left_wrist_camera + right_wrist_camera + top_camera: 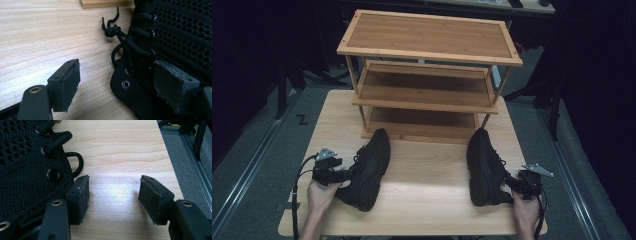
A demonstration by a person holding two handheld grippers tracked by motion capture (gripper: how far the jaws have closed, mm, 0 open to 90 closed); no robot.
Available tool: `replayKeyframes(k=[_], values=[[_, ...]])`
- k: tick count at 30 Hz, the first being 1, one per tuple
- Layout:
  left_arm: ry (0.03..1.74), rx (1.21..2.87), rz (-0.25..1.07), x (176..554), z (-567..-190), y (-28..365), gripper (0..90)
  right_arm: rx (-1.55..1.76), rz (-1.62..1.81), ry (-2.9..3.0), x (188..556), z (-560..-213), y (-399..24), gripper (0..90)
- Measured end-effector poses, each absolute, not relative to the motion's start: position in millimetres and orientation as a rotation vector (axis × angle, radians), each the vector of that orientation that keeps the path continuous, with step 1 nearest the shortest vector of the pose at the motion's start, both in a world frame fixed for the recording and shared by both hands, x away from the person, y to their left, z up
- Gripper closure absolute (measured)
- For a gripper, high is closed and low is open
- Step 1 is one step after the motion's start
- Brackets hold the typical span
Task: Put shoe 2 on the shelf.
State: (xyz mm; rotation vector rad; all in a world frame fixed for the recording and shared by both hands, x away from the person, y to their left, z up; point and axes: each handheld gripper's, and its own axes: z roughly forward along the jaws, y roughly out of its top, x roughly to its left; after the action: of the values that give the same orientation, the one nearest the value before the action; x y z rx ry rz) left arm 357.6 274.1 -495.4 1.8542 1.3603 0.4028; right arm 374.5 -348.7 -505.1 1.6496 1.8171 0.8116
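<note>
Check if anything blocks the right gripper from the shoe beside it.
Nothing visible does. The right gripper stands open over bare table, and the right shoe lies against the outer side of one jaw. No other object sits between them.

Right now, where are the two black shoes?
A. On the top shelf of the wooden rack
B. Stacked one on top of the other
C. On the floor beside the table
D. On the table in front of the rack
D: the left shoe and the right shoe lie apart on the table, just in front of the rack, whose shelves hold nothing.
</note>
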Motion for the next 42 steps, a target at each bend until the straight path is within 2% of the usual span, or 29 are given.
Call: replayKeyframes(k=[29,35,42], values=[[1.276,1.909,0.402,356.8,-479.3,266.6,28.1,1.651,0.813,1.817,374.5,-505.1,-348.8,41.7],[1.3,1.895,0.374,356.3,-484.1,274.6,27.9,1.655,0.814,1.815,374.4,-505.0,-348.7,41.6],[1.33,1.961,0.394,356.2,-488.5,278.8,27.3,1.655,0.813,1.815,374.4,-505.0,-348.7,41.6]])
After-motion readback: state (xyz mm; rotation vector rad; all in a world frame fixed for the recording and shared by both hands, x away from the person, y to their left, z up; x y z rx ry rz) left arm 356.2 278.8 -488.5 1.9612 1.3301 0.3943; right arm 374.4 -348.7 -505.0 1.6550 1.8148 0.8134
